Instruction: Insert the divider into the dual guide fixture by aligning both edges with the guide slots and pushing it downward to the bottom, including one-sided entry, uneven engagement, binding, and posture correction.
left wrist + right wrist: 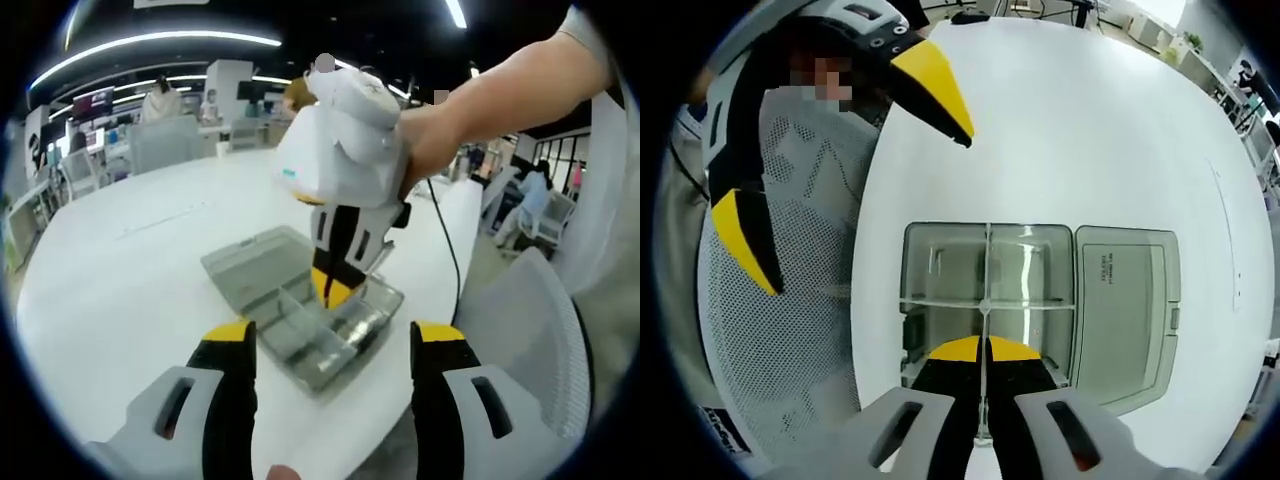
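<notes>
A clear plastic box (908, 262) with guide slots in its walls lies open on the white table (1090, 120), its lid (1126, 310) folded flat to the right. My right gripper (983, 348) is shut on a thin clear divider (985, 265), which stands upright along the box's middle and crosses a second clear partition. In the left gripper view the right gripper (335, 288), held by a hand, points down into the box (290, 350). My left gripper (333, 335) hovers open near the box's front side, holding nothing, and its yellow-tipped jaws show as the left gripper (870, 215) at the upper left.
The box sits close to the table's edge (420, 300). A white mesh chair (530, 330) stands just beyond that edge, also seen as the mesh chair (790, 340). A black cable (450, 250) runs from the right gripper. People and desks are far behind.
</notes>
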{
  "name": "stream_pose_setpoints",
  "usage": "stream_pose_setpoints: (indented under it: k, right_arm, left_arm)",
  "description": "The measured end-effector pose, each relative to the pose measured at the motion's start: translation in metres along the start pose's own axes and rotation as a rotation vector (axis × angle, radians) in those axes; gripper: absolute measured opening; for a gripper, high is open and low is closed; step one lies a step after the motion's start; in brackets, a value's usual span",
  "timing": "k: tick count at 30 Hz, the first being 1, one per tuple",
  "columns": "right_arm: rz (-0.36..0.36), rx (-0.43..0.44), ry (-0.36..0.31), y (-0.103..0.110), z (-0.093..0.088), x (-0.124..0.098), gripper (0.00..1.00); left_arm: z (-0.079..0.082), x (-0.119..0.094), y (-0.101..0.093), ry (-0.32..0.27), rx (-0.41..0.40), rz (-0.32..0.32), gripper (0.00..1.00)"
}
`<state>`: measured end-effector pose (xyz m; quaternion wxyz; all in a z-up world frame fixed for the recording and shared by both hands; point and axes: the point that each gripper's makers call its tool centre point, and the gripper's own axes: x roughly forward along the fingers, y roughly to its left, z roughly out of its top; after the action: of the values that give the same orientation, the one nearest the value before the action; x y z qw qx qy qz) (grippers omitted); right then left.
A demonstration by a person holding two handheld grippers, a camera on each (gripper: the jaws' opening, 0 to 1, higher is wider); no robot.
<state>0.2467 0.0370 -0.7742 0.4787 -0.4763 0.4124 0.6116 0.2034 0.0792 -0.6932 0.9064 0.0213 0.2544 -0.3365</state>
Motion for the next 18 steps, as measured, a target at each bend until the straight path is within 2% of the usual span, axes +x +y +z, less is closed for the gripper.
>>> stream_pose_setpoints:
  k: [18]
  right_arm:
    - [-0.013, -0.008, 0.013, -0.001, -0.002, 0.011, 0.0]
  left_arm:
    - [-0.003, -0.003, 0.0, 0.007, -0.002, 0.0, 0.61]
